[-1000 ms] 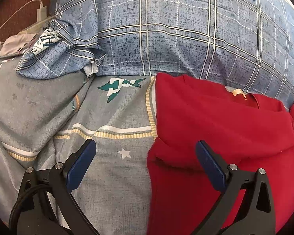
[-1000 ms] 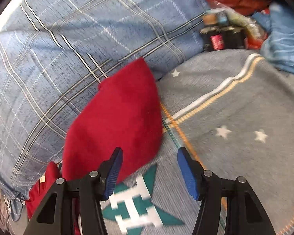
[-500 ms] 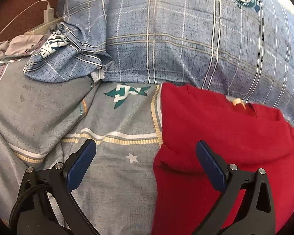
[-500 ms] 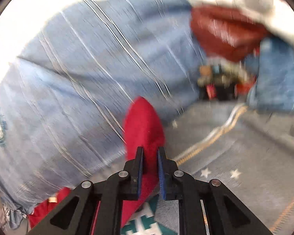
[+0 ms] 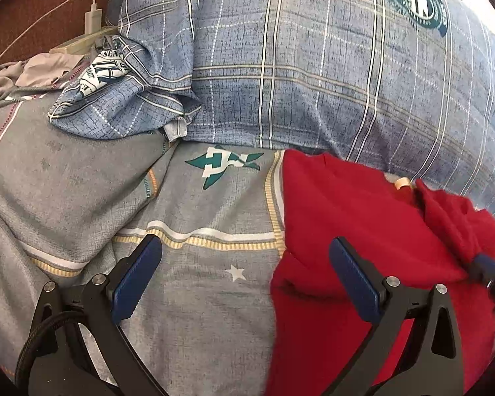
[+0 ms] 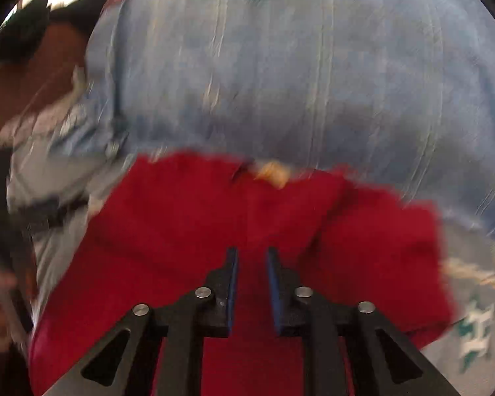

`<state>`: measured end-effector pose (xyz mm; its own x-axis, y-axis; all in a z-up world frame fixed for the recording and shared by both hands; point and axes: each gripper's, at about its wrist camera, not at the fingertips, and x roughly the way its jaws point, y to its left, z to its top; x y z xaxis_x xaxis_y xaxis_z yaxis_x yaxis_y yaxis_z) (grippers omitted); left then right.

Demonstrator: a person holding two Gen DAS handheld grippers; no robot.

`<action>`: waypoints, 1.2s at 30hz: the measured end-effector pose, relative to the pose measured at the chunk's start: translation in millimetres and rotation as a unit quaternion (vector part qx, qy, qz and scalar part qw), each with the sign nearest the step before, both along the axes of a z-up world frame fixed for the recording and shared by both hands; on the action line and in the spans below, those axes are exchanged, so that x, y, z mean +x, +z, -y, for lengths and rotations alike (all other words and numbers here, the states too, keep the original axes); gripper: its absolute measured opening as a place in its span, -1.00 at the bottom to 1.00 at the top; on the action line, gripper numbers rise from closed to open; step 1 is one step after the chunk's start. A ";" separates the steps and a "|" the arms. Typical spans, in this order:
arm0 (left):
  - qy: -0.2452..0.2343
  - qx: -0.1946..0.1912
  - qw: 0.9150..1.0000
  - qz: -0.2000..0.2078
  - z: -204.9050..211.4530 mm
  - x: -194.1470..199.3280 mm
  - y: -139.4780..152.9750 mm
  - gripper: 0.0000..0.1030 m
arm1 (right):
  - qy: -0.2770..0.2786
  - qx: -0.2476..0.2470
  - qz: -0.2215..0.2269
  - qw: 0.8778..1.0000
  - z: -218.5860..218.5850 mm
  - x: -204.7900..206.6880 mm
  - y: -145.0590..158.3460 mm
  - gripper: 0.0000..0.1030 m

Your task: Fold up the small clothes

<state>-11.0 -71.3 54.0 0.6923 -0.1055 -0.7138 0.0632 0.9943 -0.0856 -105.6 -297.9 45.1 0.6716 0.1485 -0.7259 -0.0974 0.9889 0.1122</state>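
Left hand-held gripper (image 5: 244, 283): spread wide, holding nothing; it hovers over the bed, its right finger (image 5: 353, 280) above the left edge of the shirt, its left finger above bare sheet.
Right hand-held gripper (image 6: 251, 288): fingers nearly together with a narrow gap; red cloth shows in the gap, but the view is blurred and I cannot tell whether it has a grip. In the left wrist view a blue-tipped part of it (image 5: 488, 269) shows at 3 o'clock, just beside a raised fold of red cloth.
Shirt (image 5: 363, 231): red, lying on the bed at 4 o'clock in the left wrist view, its top edge touching the pillow. A pale neck label (image 5: 402, 183) sits at the collar. One side is lifted and bunched towards 3 o'clock. In the right wrist view the shirt (image 6: 188, 224) fills the lower middle, collar at 12 o'clock from the fingers.
Pillow (image 5: 313, 66): blue plaid, round green badge at 1 o'clock, spanning the top of the view.
Sheet (image 5: 198, 297): grey, with yellow-and-white stripes, a white star and a teal emblem (image 5: 224, 165) just left of the shirt.
Charger (image 5: 94, 16): white, with cable, at 11 o'clock on a brown surface.
Grey cloth (image 5: 23, 76): crumpled, at 10 o'clock.
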 end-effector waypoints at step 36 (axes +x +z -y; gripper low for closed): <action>0.036 -0.034 0.999 -0.008 -24.6 6.2 5.5 0.99 | 0.139 -0.001 0.043 0.989 -82.0 17.4 6.1 0.29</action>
